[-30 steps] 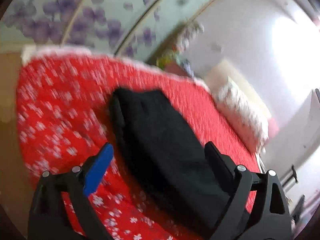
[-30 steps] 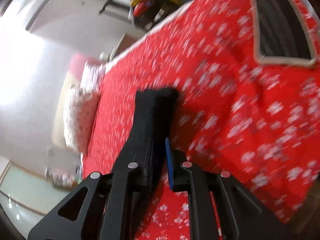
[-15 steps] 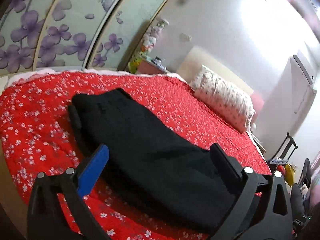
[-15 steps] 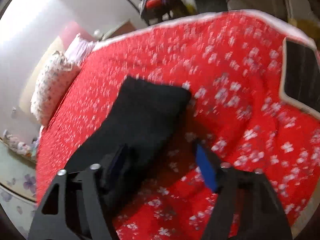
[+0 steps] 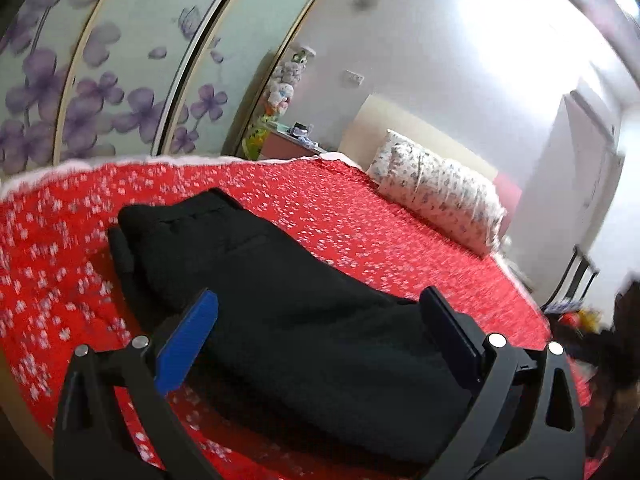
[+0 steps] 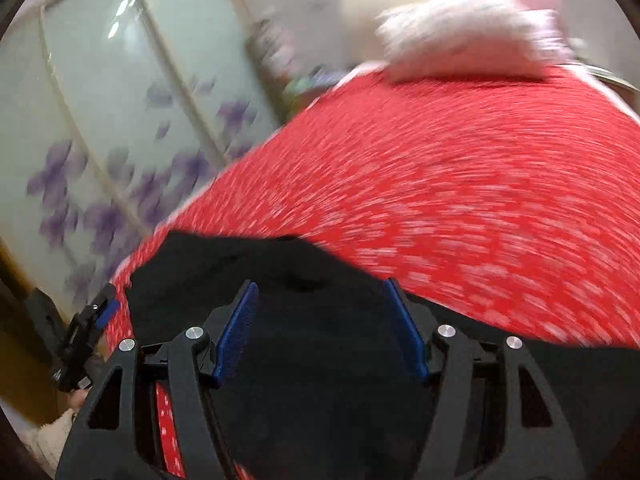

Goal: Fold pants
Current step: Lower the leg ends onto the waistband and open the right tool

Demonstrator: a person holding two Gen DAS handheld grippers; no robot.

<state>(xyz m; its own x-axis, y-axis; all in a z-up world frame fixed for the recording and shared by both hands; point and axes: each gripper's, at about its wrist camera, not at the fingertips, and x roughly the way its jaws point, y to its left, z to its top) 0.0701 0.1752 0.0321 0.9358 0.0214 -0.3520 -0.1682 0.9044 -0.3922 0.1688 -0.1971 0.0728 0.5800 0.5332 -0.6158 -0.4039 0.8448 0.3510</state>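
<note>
1. The black fabric pants [image 5: 280, 312] lie folded lengthwise in a long dark strip on the bed, atop a red bedspread with small white flowers [image 5: 380, 232].
2. The left tongs [image 5: 316, 332] hang over the near part of the strip, spread as wide as they go; nothing is gripped between the blue pad and the black one.
3. The right tongs [image 6: 320, 320] have just been opening; their blue pads stand apart above the black cloth and press on none of it.
4. A white floral pillow [image 5: 436, 196] lies at the head of the bed.
5. Sliding wardrobe doors with purple flowers [image 5: 120, 80] stand beyond the bed's far edge.
</note>
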